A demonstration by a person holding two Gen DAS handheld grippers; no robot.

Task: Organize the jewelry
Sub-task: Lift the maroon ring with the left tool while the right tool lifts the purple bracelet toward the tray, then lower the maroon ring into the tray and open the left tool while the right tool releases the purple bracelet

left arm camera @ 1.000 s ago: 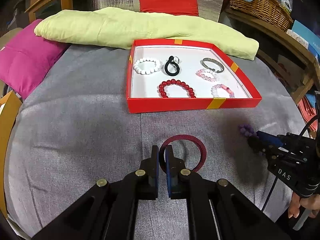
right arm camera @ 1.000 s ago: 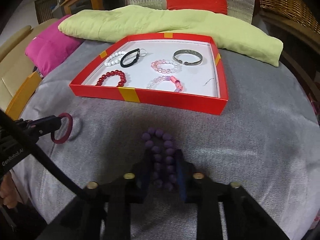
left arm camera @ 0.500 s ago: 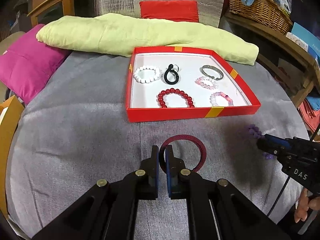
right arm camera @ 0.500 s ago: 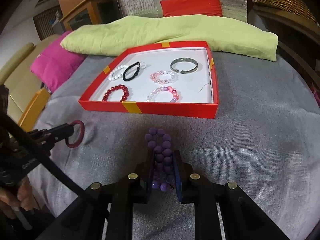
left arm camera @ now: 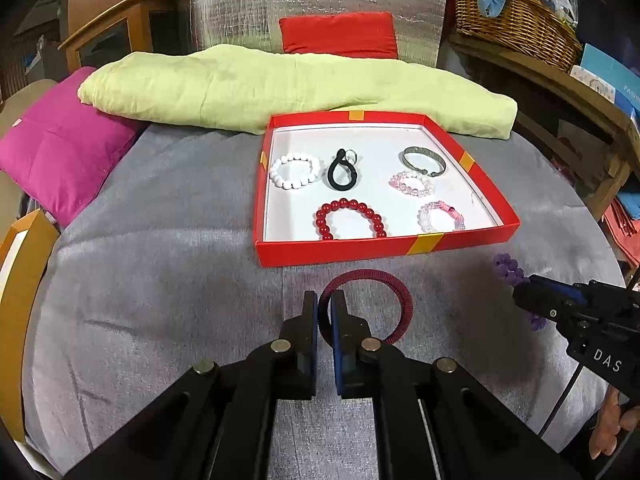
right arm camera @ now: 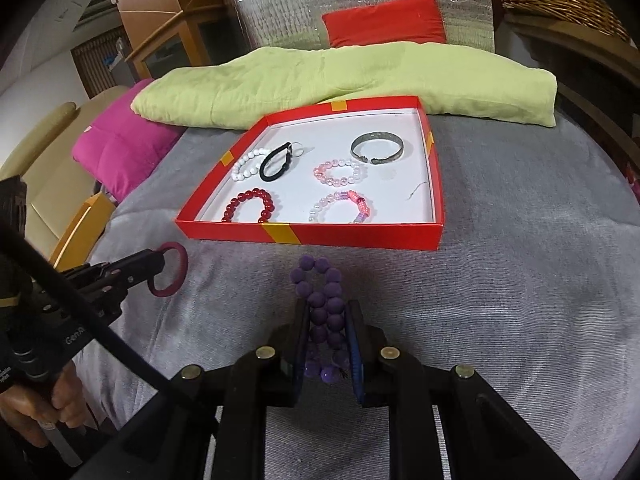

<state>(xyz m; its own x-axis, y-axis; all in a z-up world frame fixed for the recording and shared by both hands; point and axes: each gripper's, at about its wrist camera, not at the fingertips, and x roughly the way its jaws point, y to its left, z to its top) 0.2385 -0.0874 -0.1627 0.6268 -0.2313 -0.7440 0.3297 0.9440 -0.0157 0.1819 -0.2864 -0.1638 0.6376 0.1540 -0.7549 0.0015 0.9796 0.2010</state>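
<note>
- The dark red ring bracelet (left arm camera: 366,306) is pinched at its left rim by the left gripper (left arm camera: 324,300), jaws all but closed on the band, the loop fanning out to the right of the fingers.
- Over on the other side, the right gripper (right arm camera: 329,312) squeezes a purple bead bracelet (right arm camera: 322,300), pressed into a long narrow loop between the pads, its top beads poking out past the fingertips.
- Both hold their catch above the grey cloth (left arm camera: 160,280), just short of the red tray (left arm camera: 372,247), which lies straight ahead of each claw.
- Inside the tray, from the left claw's view: a red bead bracelet (left arm camera: 349,216) nearest, a pale pink-and-clear one (left arm camera: 440,216) to its right.
- Further in, a white bead bracelet (left arm camera: 295,170), a black cord loop (left arm camera: 341,170), a pink bead bracelet (left arm camera: 412,182) and a silver bangle (left arm camera: 424,160) at the back right.
- Beyond the tray sprawls a lime green cushion (left arm camera: 280,88), a magenta pillow (left arm camera: 60,148) off to the left, a small red cushion (left arm camera: 340,34) behind.
- A wicker basket (left arm camera: 516,16) sits far right on a wooden shelf.
- A hand (right arm camera: 36,404) grips the left tool's handle.
</note>
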